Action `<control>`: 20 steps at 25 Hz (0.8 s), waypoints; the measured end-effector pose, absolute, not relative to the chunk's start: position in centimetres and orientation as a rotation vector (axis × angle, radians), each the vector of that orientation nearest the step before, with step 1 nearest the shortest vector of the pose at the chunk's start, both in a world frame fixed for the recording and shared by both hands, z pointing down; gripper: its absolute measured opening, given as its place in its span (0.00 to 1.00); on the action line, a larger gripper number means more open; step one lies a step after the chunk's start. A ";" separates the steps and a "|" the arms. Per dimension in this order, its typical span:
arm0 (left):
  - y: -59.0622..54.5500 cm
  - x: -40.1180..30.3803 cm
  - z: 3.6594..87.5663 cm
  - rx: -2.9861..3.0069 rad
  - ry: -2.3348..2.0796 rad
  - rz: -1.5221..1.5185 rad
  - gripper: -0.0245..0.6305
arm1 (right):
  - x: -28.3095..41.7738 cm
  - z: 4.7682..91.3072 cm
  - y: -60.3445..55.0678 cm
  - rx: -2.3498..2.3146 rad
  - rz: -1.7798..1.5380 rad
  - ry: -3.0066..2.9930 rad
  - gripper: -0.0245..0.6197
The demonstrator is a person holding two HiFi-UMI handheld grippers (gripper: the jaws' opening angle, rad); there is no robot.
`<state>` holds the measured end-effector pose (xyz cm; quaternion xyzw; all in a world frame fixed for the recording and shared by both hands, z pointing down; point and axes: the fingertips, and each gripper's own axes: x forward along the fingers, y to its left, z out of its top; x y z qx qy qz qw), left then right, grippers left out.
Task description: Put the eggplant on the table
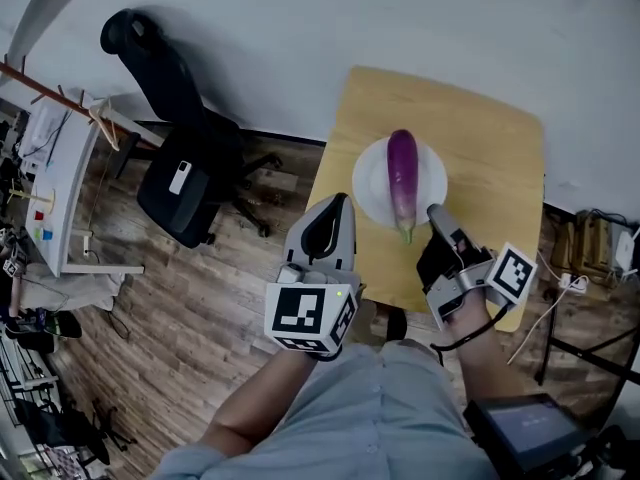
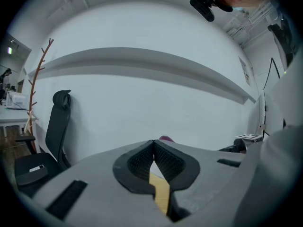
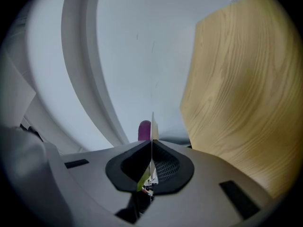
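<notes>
Eggplant (image 1: 402, 180) lies on the plate (image 1: 433, 190) just beyond my right tongs (image 1: 435, 211), ahead-right of my left tongs (image 1: 338, 200). Their cameras show me only its purple tip. Both pairs are pinched together, empty. Wooden table (image 1: 490, 138), plank floor (image 1: 190, 313).

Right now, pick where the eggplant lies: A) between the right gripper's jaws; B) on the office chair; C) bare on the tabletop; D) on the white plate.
D: the eggplant lies along the white plate, which stands on the wooden table.
</notes>
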<state>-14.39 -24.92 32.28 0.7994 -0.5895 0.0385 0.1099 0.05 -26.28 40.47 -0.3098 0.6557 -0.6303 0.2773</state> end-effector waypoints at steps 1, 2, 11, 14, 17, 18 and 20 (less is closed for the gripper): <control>-25.8 -14.6 32.9 2.348 -1.722 0.125 0.05 | -0.2 41.0 -26.9 -0.838 -1.698 1.749 0.05; -26.8 -14.9 33.5 2.346 -1.712 0.137 0.05 | -0.5 41.7 -27.6 -0.844 -1.704 1.737 0.05; -32.7 -15.7 38.8 2.339 -1.603 0.228 0.05 | -1.9 45.9 -31.7 -0.894 -1.721 1.676 0.05; -33.2 -14.8 39.9 2.349 -1.566 0.250 0.05 | -1.7 46.9 -31.8 -0.900 -1.725 1.650 0.05; -34.0 -14.2 40.9 2.361 -1.529 0.270 0.05 | -1.4 47.9 -32.3 -0.912 -1.723 1.624 0.05; -34.4 -14.1 41.3 2.363 -1.516 0.278 0.05 | -1.4 48.2 -32.4 -0.917 -1.723 1.616 0.05; -35.1 -13.9 42.1 2.365 -1.493 0.293 0.05 | -1.5 48.9 -32.9 -0.926 -1.726 1.603 0.05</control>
